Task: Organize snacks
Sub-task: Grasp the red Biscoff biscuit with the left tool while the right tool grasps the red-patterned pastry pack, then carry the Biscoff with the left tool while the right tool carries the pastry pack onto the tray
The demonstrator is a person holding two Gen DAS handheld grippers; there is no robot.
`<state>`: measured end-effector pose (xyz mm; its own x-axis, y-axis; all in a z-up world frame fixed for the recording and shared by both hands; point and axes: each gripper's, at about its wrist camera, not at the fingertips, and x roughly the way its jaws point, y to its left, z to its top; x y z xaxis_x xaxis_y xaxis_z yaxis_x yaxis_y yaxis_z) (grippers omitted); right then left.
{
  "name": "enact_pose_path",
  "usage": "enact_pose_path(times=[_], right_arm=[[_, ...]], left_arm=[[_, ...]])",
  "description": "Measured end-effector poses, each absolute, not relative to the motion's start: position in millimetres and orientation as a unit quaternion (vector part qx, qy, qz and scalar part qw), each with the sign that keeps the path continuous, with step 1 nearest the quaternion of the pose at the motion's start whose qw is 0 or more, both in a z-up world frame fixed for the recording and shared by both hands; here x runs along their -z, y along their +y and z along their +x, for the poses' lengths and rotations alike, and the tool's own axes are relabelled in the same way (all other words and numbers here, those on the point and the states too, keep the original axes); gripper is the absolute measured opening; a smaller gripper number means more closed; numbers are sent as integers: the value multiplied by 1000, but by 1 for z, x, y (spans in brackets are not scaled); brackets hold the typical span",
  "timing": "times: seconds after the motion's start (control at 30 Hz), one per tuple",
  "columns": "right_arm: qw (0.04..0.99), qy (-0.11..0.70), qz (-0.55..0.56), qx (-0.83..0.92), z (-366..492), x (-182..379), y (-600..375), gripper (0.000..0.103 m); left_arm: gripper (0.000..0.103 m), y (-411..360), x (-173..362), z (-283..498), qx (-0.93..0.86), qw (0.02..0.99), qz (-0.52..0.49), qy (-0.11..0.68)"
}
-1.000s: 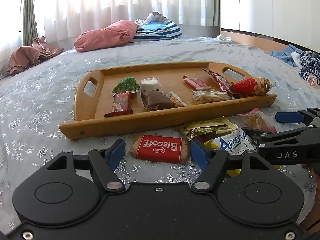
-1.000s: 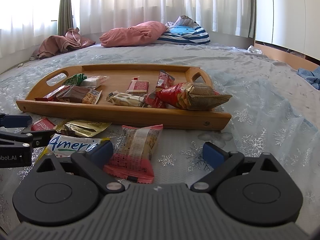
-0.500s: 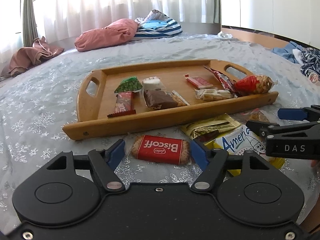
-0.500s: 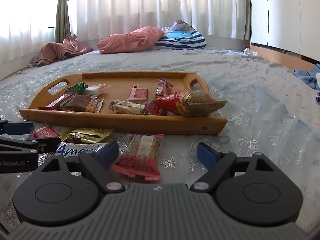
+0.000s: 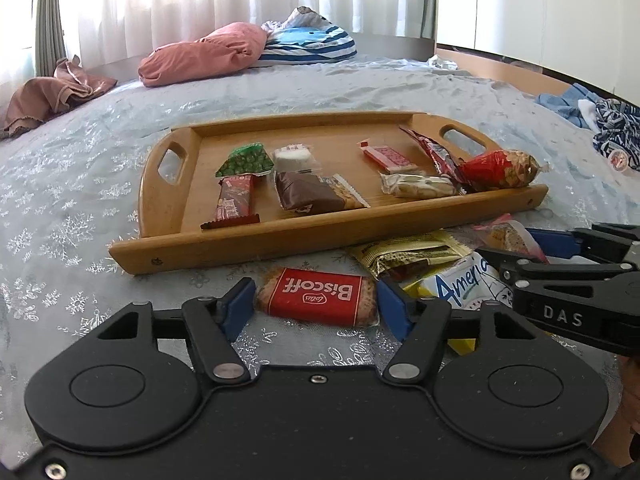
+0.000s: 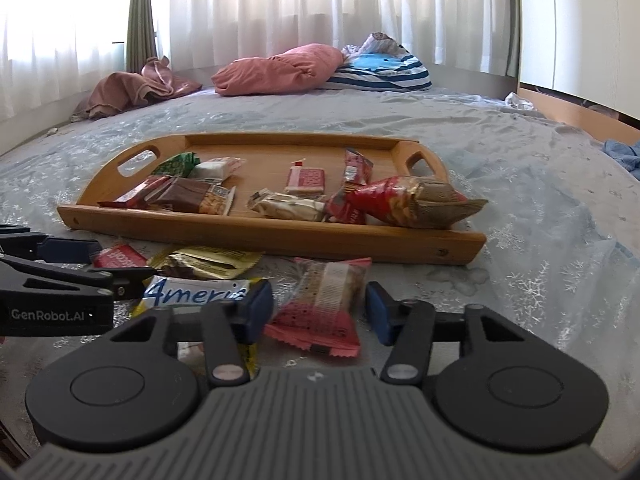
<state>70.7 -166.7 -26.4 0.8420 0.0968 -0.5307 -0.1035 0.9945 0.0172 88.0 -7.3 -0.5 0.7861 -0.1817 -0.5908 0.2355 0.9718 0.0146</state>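
A wooden tray [image 5: 320, 236] [image 6: 280, 236] on the bed holds several wrapped snacks. In front of it lie loose packets. My left gripper [image 5: 316, 308] is closing on a red Biscoff packet [image 5: 320, 296], and both blue pads touch its ends while it rests on the sheet. My right gripper [image 6: 320, 308] is closing around a pink wafer packet [image 6: 324, 300], with slim gaps still at its sides. Between the two grippers lie a gold packet [image 5: 408, 254] [image 6: 208, 264] and a white-and-yellow "America" packet [image 5: 460, 284] [image 6: 196, 294].
The bed has a pale blue snowflake sheet [image 5: 80, 200]. A pink pillow [image 5: 204, 56] and a striped cushion [image 5: 308, 44] lie at the far end, with crumpled clothes at the left [image 5: 52, 96] and right [image 5: 600, 116]. A red bag [image 6: 408, 200] overhangs the tray's near right rim.
The right jaws have narrowed a lot around the pink packet. The left jaws closed slightly until the pads met the Biscoff packet. Neither hand has shifted noticeably.
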Motion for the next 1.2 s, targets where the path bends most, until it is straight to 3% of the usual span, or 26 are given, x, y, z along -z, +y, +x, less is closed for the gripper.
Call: enact_pose_path(times=[0.1,0.2,0.73,1.2], right_arm=[[960,274,-8,-49,71,25,-165,41],[960,276,1,-46,72,23,-168,38],[966,251,9,-64,56,-8,-171,37],[974,214,35,-67,77,-59,-193,37]], left_arm=[[64,-8,-1,86,109,944,44,308],[64,-7,-4,83,108,944,40,309],[63,5,-52,66,99,961,40,257],[63,30,-76,111,73,964,47,252]])
